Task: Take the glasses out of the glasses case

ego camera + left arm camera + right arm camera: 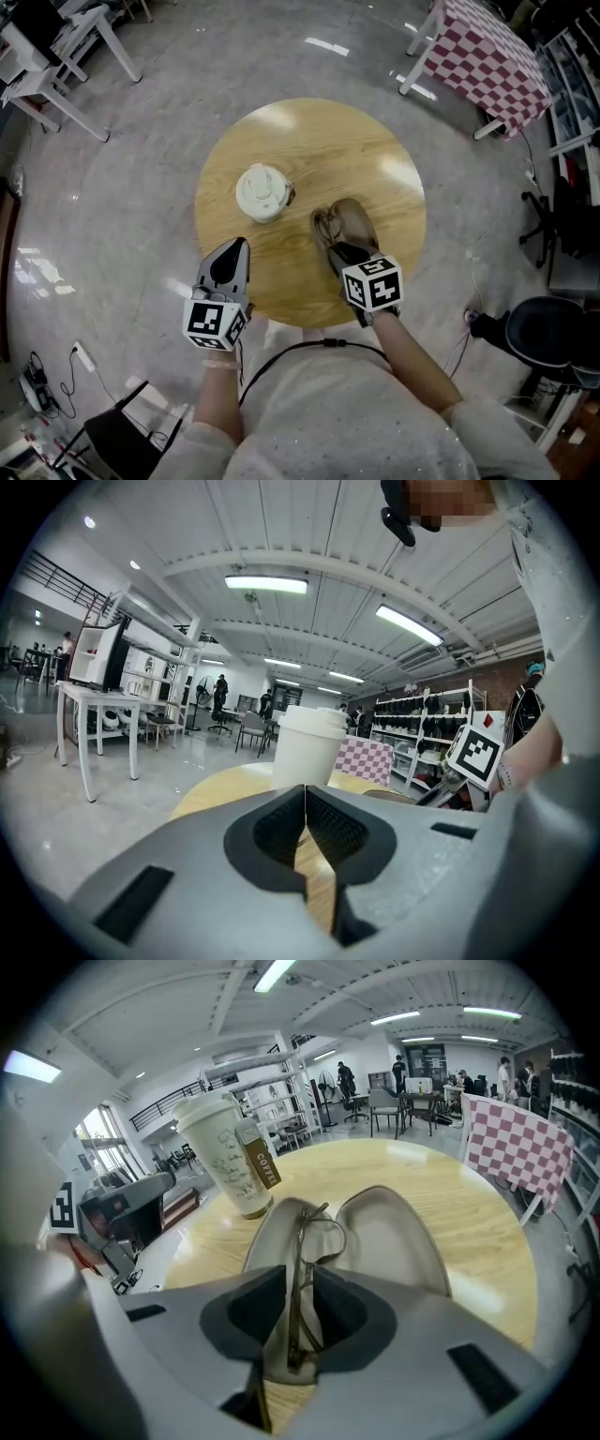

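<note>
The right hand-held gripper [343, 249] is angled down over the near end of the open glasses case [358, 221], its jaws partly spread and straddling the folded glasses [300, 1241]. From the right gripper view the pads sit either side of the frame, and no firm pinch shows. The left hand-held gripper [241, 244] has its jaws pressed together on nothing, pointing across the counter [309, 141] toward the lidded paper cup [261, 192]. The glasses stand on edge in the left half of the case, long axis running straight away from the right gripper toward the middle of the counter. The case runs the same way, both halves lying open side by side. It sits on the near right part of the round counter, its near end close to the rim by the person. The cup stands near the case on its left, apart from it. Bare wood stretches beyond and to the right of the case up to the far rim.
</note>
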A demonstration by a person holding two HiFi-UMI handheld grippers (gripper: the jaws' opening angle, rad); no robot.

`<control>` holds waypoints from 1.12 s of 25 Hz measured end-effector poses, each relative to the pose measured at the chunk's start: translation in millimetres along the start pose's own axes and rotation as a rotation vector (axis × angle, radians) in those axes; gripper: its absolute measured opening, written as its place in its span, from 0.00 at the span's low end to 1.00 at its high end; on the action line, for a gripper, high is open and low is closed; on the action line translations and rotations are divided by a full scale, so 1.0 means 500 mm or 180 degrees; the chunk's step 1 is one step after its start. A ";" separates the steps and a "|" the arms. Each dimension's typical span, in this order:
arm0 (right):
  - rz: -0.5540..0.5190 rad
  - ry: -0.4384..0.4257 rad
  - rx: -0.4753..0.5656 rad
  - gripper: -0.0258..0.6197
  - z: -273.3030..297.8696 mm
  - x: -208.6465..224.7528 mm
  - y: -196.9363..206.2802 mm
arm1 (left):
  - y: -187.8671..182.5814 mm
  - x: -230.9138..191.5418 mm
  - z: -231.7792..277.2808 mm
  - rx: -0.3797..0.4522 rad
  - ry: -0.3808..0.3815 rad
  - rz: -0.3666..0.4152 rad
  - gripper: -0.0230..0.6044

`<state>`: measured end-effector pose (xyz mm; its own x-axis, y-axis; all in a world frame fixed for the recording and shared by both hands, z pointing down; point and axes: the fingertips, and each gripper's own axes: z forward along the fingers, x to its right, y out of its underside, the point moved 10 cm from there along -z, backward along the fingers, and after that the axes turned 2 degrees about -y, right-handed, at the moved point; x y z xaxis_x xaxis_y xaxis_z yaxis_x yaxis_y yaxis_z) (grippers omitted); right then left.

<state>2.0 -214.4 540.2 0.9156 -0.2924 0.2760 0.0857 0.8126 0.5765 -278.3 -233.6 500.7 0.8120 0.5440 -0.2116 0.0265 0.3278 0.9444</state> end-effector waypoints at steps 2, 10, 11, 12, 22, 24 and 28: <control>-0.0003 0.0012 -0.0042 0.18 0.005 0.003 -0.002 | 0.002 -0.002 0.000 0.0003 0.0003 -0.0012 0.05; -0.0137 0.0101 -0.0164 0.13 0.024 -0.005 -0.011 | 0.011 -0.010 -0.010 0.0000 -0.0028 -0.0071 0.05; -0.0140 0.0102 -0.0185 0.13 0.027 -0.005 -0.012 | 0.011 -0.011 -0.012 -0.0003 -0.0038 -0.0079 0.05; -0.0139 0.0099 -0.0205 0.12 0.030 -0.006 -0.013 | 0.012 -0.013 -0.013 -0.0005 -0.0048 -0.0088 0.05; 0.0124 0.0003 0.0014 0.07 0.023 0.003 -0.011 | 0.019 -0.029 -0.028 -0.0032 -0.0045 -0.0120 0.05; 0.0060 0.0026 0.0056 0.07 0.016 0.002 -0.011 | 0.019 -0.032 -0.030 -0.0034 -0.0009 -0.0107 0.05; -0.0077 0.0068 0.0139 0.07 0.000 -0.004 -0.012 | 0.014 -0.040 -0.030 -0.0032 0.0086 -0.0066 0.05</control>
<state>-0.4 -218.6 536.2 0.9217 -0.3005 0.2453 0.0912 0.7825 0.6160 -302.9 -230.8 507.6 0.7953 0.5575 -0.2381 0.0373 0.3470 0.9371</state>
